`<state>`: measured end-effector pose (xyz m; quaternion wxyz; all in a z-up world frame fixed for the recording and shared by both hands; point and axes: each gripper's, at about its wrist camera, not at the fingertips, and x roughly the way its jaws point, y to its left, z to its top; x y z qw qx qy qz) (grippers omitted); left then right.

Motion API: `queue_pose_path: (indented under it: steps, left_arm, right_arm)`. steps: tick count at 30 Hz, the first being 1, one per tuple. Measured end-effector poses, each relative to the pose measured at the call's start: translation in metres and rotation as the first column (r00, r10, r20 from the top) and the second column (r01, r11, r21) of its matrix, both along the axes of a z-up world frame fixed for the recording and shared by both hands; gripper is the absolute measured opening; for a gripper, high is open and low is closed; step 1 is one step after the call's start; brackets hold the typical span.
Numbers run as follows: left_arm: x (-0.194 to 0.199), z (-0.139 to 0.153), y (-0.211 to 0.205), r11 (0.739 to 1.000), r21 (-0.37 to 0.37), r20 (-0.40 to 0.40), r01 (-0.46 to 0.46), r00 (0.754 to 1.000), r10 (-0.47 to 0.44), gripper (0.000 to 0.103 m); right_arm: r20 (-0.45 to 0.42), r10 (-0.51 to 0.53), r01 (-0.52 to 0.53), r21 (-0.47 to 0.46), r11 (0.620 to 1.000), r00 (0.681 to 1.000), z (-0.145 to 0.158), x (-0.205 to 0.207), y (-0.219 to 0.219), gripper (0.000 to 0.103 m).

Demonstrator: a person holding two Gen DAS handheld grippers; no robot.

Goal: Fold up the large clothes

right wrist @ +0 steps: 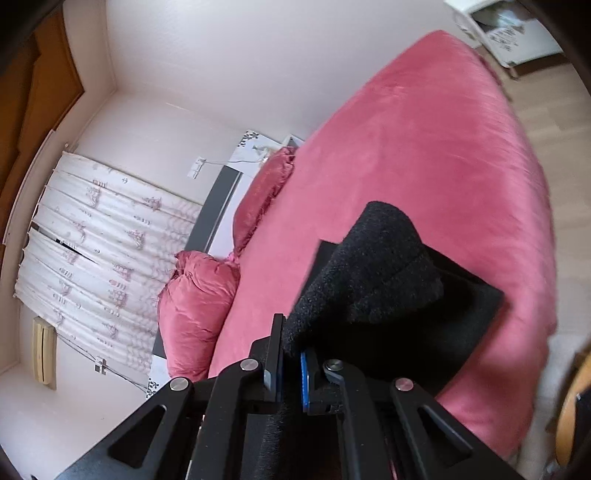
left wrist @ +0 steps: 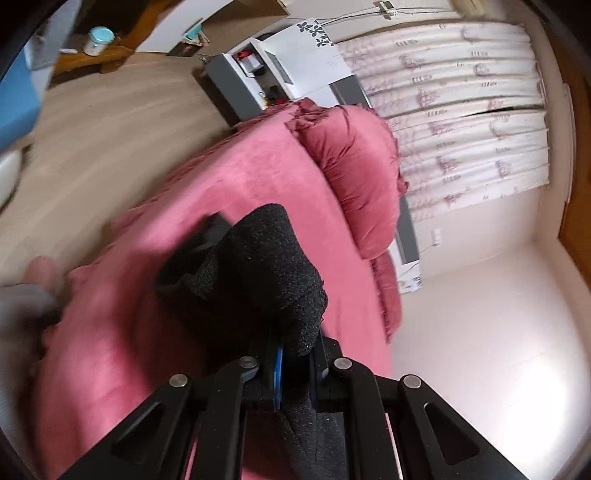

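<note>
A black knitted garment (left wrist: pixel 255 266) is held up over a bed with a pink cover (left wrist: pixel 236 177). My left gripper (left wrist: pixel 295 354) is shut on a bunched edge of the garment, which hides the fingertips. My right gripper (right wrist: pixel 291 354) is shut on another edge of the same black garment (right wrist: pixel 384 273); the cloth rises in a fold in front of the fingers and hangs down over the pink bed cover (right wrist: pixel 424 155). Both views are tilted and slightly blurred.
Two pink pillows (left wrist: pixel 358 177) lie at the head of the bed, also in the right wrist view (right wrist: pixel 199 295). A white patterned curtain (left wrist: pixel 461 110) hangs behind. A grey-and-white bedside shelf (left wrist: pixel 255 74) stands on the wooden floor (left wrist: pixel 110 129). A white cabinet (right wrist: pixel 509 33) stands beyond the bed.
</note>
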<state>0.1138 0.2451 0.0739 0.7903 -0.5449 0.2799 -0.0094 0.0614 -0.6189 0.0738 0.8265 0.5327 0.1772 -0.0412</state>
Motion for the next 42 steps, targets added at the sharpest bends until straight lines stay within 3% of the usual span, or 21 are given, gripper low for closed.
queue_pose_path:
  steps: [8, 14, 19, 20, 23, 24, 25, 26, 27, 30, 33, 35, 39, 42]
  left_arm:
    - [0.122, 0.002, -0.002, 0.997, -0.058, -0.047, -0.041, 0.998, 0.038, 0.01]
    - [0.199, -0.023, -0.007, 0.998, -0.011, -0.123, -0.069, 0.99, 0.067, 0.01]
    - [0.238, -0.046, -0.008, 0.996, 0.06, -0.148, -0.068, 0.986, 0.076, 0.01]
    - [0.243, -0.052, -0.007, 0.995, 0.061, -0.149, -0.073, 0.985, 0.082, 0.011]
    - [0.249, -0.07, -0.003, 0.994, 0.051, -0.146, -0.1, 0.984, 0.106, 0.019]
    - [0.248, -0.074, -0.001, 0.992, 0.051, -0.139, -0.112, 0.983, 0.118, 0.032]
    - [0.245, -0.078, 0.0, 0.992, 0.049, -0.112, -0.117, 0.986, 0.122, 0.04]
    - [0.239, -0.077, 0.001, 0.99, 0.069, -0.081, -0.124, 0.988, 0.129, 0.056]
    - [0.233, -0.073, 0.001, 0.983, 0.11, -0.067, -0.147, 0.986, 0.155, 0.068]
    - [0.21, -0.059, 0.004, 0.957, 0.221, -0.014, -0.19, 0.98, 0.198, 0.084]
    - [0.193, -0.06, 0.004, 0.944, 0.303, -0.079, -0.133, 0.983, 0.164, 0.085]
    - [0.175, -0.066, 0.004, 0.93, 0.355, -0.122, -0.099, 0.981, 0.152, 0.085]
    - [0.137, -0.083, 0.006, 0.913, 0.399, -0.153, -0.085, 0.975, 0.158, 0.085]
    - [0.113, -0.096, 0.005, 0.914, 0.402, -0.188, -0.048, 0.973, 0.133, 0.085]
  right_arm:
    - [-0.12, -0.008, 0.005, -0.024, 1.0, 0.993, 0.0, 0.17, -0.007, 0.006]
    - [-0.219, -0.017, 0.007, -0.045, 0.999, 0.975, -0.036, 0.272, 0.005, 0.006]
    - [-0.277, -0.056, 0.043, -0.052, 0.998, 0.959, -0.065, 0.317, 0.012, 0.009]
    - [-0.279, -0.068, 0.057, -0.047, 0.997, 0.958, -0.07, 0.32, 0.01, 0.011]
    - [-0.252, -0.089, 0.079, -0.051, 0.996, 0.964, -0.082, 0.324, 0.005, 0.032]
    - [-0.247, -0.121, 0.103, -0.085, 0.991, 0.961, -0.079, 0.32, 0.004, 0.044]
    - [-0.245, -0.152, 0.126, -0.119, 0.985, 0.958, -0.075, 0.314, 0.004, 0.051]
    - [-0.241, -0.171, 0.138, -0.149, 0.979, 0.955, -0.072, 0.307, 0.003, 0.064]
    - [-0.237, -0.168, 0.132, -0.158, 0.979, 0.957, -0.07, 0.301, 0.001, 0.066]
    - [-0.242, -0.075, 0.034, -0.17, 0.985, 0.967, -0.066, 0.284, 0.007, 0.066]
    - [-0.309, 0.034, -0.117, -0.255, 0.96, 0.95, -0.063, 0.269, 0.034, 0.066]
    - [-0.368, 0.132, -0.247, -0.285, 0.926, 0.92, -0.068, 0.255, 0.063, 0.066]
    - [-0.406, 0.223, -0.359, -0.297, 0.885, 0.886, -0.082, 0.21, 0.117, 0.066]
    - [-0.394, 0.236, -0.366, -0.297, 0.882, 0.889, -0.092, 0.173, 0.149, 0.066]
